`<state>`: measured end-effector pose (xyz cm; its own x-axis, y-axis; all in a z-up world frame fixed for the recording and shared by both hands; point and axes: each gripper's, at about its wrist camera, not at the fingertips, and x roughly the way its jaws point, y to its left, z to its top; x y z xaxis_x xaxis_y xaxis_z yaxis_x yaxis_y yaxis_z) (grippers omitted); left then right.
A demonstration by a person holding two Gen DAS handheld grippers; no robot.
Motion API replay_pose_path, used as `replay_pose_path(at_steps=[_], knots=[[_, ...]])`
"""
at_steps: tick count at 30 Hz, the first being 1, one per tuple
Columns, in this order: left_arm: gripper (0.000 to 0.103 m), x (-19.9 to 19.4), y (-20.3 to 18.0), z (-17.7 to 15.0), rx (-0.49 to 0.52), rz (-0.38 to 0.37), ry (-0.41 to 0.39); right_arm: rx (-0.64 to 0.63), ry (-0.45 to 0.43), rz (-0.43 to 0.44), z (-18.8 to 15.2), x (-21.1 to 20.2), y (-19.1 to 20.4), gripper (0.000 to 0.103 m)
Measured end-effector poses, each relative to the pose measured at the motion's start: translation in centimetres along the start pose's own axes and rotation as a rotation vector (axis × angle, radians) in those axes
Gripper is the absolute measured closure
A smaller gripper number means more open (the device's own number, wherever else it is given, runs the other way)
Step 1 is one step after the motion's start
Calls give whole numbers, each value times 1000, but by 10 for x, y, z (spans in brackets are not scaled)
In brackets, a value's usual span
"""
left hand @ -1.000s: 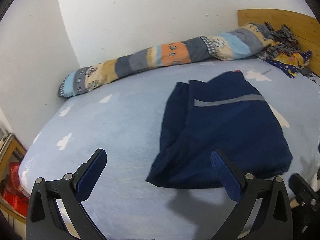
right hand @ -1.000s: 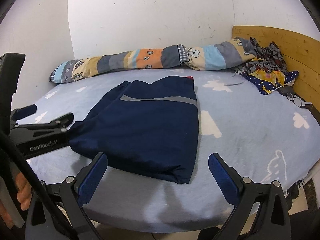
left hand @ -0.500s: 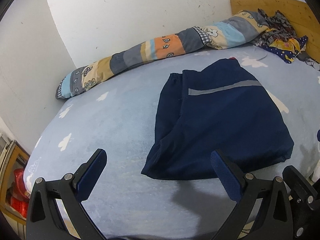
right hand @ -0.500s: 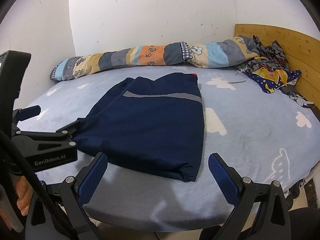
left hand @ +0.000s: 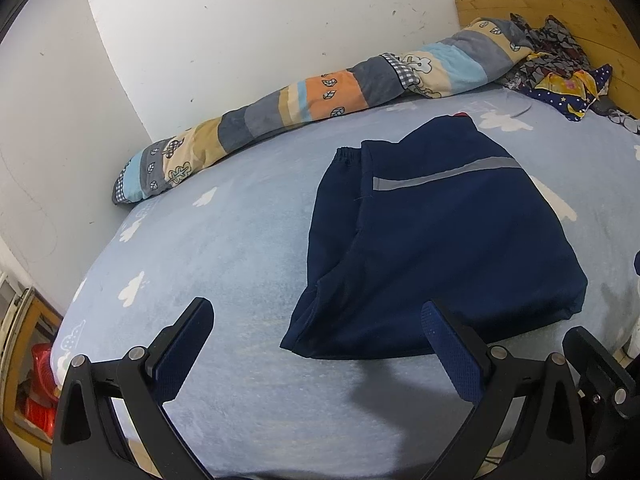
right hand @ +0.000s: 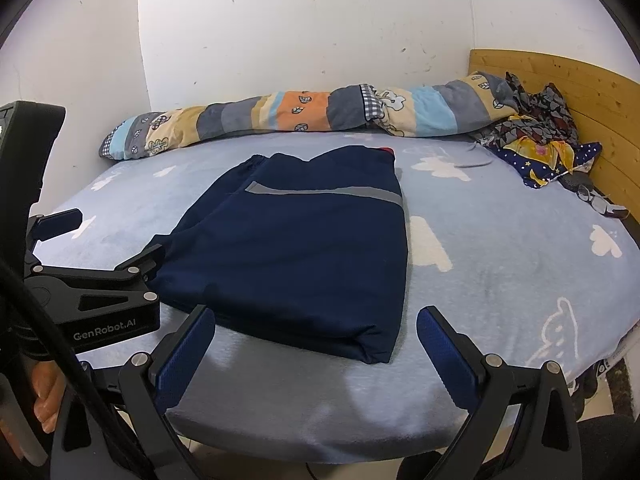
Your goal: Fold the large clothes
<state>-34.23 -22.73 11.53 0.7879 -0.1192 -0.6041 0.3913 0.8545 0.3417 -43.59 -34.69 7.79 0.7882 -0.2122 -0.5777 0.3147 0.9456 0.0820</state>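
In the left wrist view, the left gripper hangs with its fingers wide apart and empty over the near edge of the bed. The folded navy garment lies flat ahead and right; its far side is cut off by the frame. Only a black corner of the right gripper shows.

The right wrist view shows the right gripper, fingers likewise spread and empty, and the whole garment. It alone shows a hand, partly hidden behind a cable.

"genrobot.ai" on the left hand-held gripper
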Motion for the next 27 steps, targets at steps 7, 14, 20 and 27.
replay_pose_path(at_steps=[7, 14, 20, 27], knots=[[0, -1, 0, 0, -1, -4, -2, -2, 2, 1, 0, -1, -1, 0], [0, -3, 1, 1, 0, -2, -7, -1, 4, 1, 0, -2, 0, 0], [0, -3, 1, 1, 1, -1, -8, -2, 7, 2, 0, -2, 0, 0], [0, -4, 1, 1, 2, -2, -7, -4, 10, 4, -1, -1, -1, 0]])
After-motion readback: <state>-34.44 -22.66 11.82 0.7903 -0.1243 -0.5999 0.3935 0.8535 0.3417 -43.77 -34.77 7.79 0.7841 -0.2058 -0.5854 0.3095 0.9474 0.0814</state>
